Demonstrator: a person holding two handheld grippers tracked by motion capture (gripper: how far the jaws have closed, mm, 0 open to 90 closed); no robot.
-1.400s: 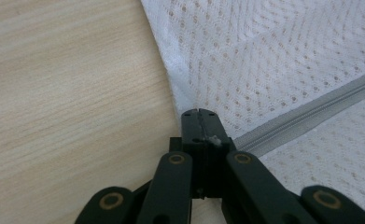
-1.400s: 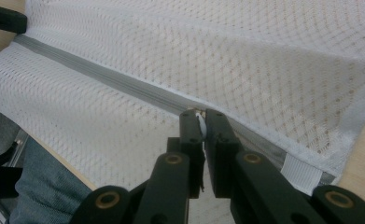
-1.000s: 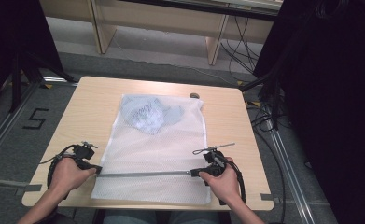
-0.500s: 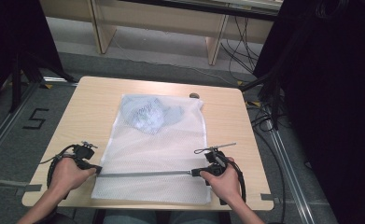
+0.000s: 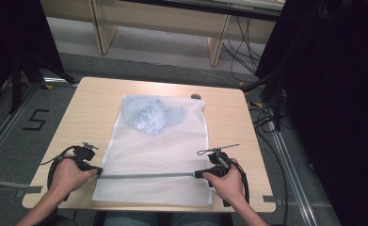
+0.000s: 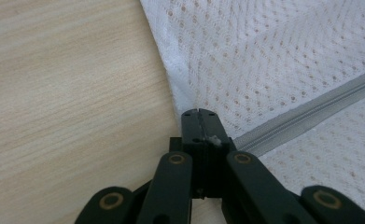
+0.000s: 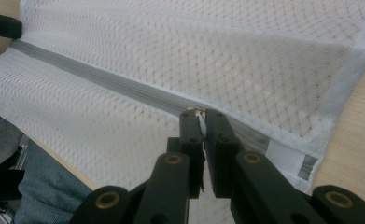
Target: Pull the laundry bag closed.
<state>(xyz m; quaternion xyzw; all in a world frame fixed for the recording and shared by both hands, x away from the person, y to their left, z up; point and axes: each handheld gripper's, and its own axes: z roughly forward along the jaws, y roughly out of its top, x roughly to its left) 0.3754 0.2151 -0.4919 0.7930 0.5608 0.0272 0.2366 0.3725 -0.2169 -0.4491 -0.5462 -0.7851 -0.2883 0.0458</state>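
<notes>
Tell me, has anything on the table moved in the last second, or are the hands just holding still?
Nothing visibly changed. The left gripper and the right gripper stay clamped at the two ends of the grey zipper, and the white mesh bag with the bluish cloth inside lies flat on the wooden table as it did before.

The right tool [image 7: 203, 122] has its black jaws pinched on a small white zipper pull [image 7: 201, 122] at the grey zipper [image 7: 101, 80]. That zipper runs across a white mesh bag [image 7: 208, 56] lying on the wooden surface [image 7: 357, 135]. Below the zipper, blue denim [image 7: 45, 186] shows past the bag's edge.
</notes>
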